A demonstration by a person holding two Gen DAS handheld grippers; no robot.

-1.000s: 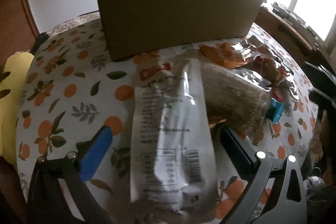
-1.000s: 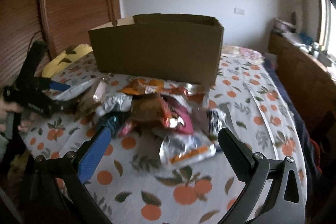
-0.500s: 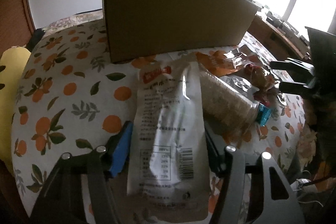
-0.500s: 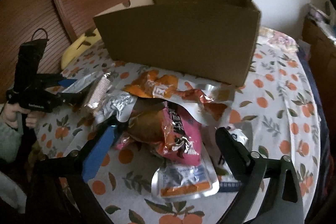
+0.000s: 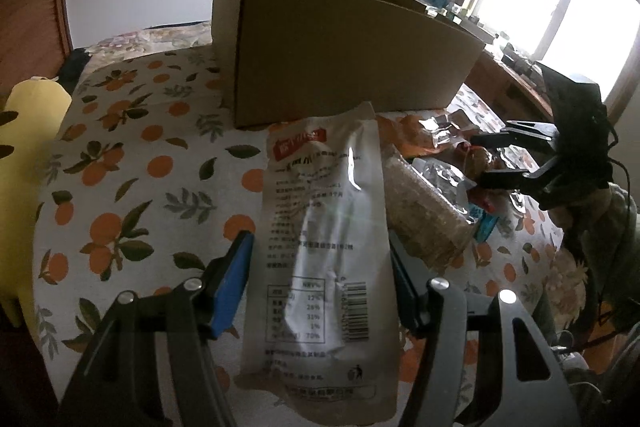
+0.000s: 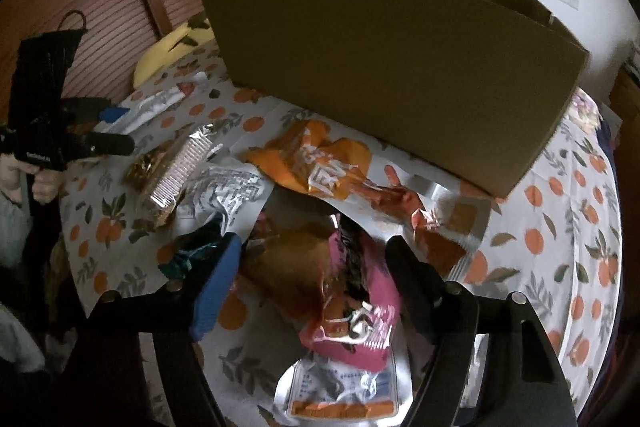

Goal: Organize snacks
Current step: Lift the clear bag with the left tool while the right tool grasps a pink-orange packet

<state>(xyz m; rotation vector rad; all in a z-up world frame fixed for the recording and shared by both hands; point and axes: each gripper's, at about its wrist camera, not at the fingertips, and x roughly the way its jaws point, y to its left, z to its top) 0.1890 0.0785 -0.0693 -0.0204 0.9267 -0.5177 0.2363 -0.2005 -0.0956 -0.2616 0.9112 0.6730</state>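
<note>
Left gripper fingers pinch the white pouch, its long axis pointing up-frame toward the cardboard box; right gripper fingers straddle the pink packet, half-closed.

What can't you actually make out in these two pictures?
- Inside of the cardboard box: both views, hidden by its tall front wall.
- Small print on the white snack pouch: left view, too blurred to read.
- Whether the left tool is pinching that pouch: unclear.
- Silver packet: right view, partly covered by the pink bag inside the right tool, and cut off by the bottom edge.
</note>
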